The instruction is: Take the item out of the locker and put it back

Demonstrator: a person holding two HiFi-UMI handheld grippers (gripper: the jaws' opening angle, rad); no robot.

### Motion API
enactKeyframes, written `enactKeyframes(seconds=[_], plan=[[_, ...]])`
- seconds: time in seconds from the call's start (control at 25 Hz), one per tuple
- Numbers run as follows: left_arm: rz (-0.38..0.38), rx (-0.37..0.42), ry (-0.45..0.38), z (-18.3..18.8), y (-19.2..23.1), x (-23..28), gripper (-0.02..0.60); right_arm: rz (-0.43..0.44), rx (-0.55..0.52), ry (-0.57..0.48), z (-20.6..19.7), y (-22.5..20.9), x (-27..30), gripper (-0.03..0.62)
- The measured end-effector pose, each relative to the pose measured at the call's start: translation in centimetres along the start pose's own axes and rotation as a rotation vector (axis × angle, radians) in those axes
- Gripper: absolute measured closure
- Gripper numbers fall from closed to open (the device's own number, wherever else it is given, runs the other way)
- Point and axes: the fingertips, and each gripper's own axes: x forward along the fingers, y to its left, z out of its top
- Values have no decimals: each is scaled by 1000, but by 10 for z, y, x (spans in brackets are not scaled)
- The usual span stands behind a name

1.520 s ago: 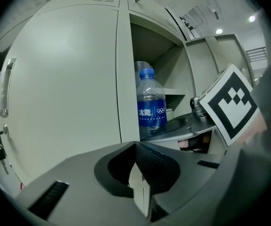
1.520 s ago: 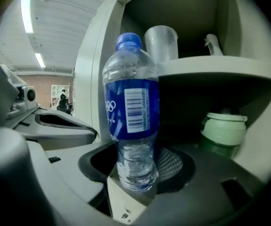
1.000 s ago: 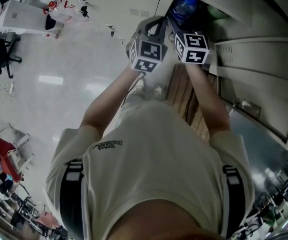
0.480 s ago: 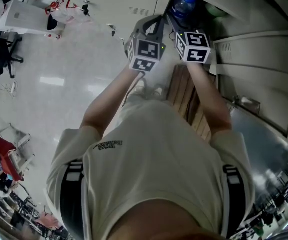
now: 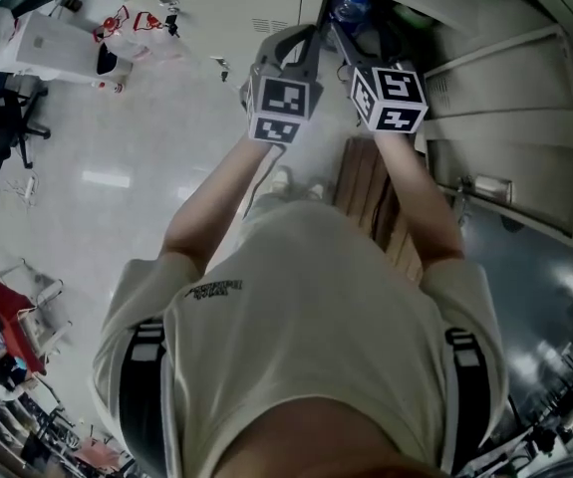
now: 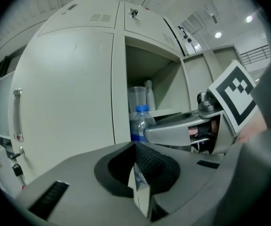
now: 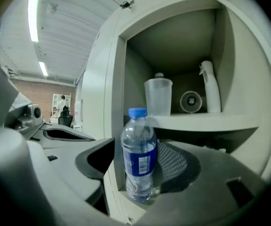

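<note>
A clear water bottle (image 7: 138,149) with a blue cap and blue label stands upright on the front edge of the open locker's (image 7: 121,79) lower compartment. My right gripper (image 7: 134,166) is open around the bottle, one jaw on each side, with a gap at the left pad. In the head view the bottle (image 5: 351,1) shows just beyond the right gripper (image 5: 354,38). My left gripper (image 6: 135,149) hangs beside it, facing the locker's frame, jaws shut with nothing between them. The bottle (image 6: 140,121) is also in the left gripper view, behind the right gripper's jaw.
On the shelf above stand a clear plastic cup (image 7: 158,95), a round object (image 7: 190,101) and a white spray bottle (image 7: 210,86). A closed locker door (image 6: 64,88) with a handle is to the left. Open locker doors (image 5: 505,118) lie right. A wooden bench (image 5: 366,187) is below.
Both grippers and the bottle sit slightly higher in the head view. The bottle stays standing in the locker.
</note>
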Motion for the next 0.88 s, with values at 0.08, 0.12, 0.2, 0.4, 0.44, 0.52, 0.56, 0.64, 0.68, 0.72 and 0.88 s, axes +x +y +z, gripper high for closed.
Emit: enactKeyframes(seconds=[0.08, 0.12, 0.2, 0.4, 0.44, 0.52, 0.56, 0.64, 0.68, 0.72, 0.88], plan=[[2, 7, -26, 16, 0, -7, 568, -1, 2, -35, 17, 1, -11, 302], [3, 10, -40, 25, 0, -10, 568, -1, 3, -54, 27, 1, -17, 303], [4, 16, -71, 42, 1, -19, 568, 1, 10, -94, 45, 3, -30, 303], [1, 40, -148, 84, -1, -40, 568, -24, 40, -218, 94, 2, -70, 433], [-2, 43, -162, 92, -2, -45, 568, -27, 40, -235, 103, 3, -78, 436], [-10, 48, -194, 108, -5, -55, 568, -23, 37, -248, 117, 6, -94, 436], [-15, 51, -211, 116, -7, -60, 568, -17, 36, -253, 124, 8, -102, 436], [-24, 60, -246, 131, -10, -71, 568, -5, 32, -275, 136, 13, -117, 461], [-28, 64, -265, 139, -12, -78, 568, 0, 30, -290, 142, 16, -124, 493], [-31, 69, -285, 147, -13, -85, 568, 5, 30, -305, 147, 18, -132, 496], [-41, 79, -350, 175, -17, -110, 568, 19, 21, -352, 163, 26, -155, 503]])
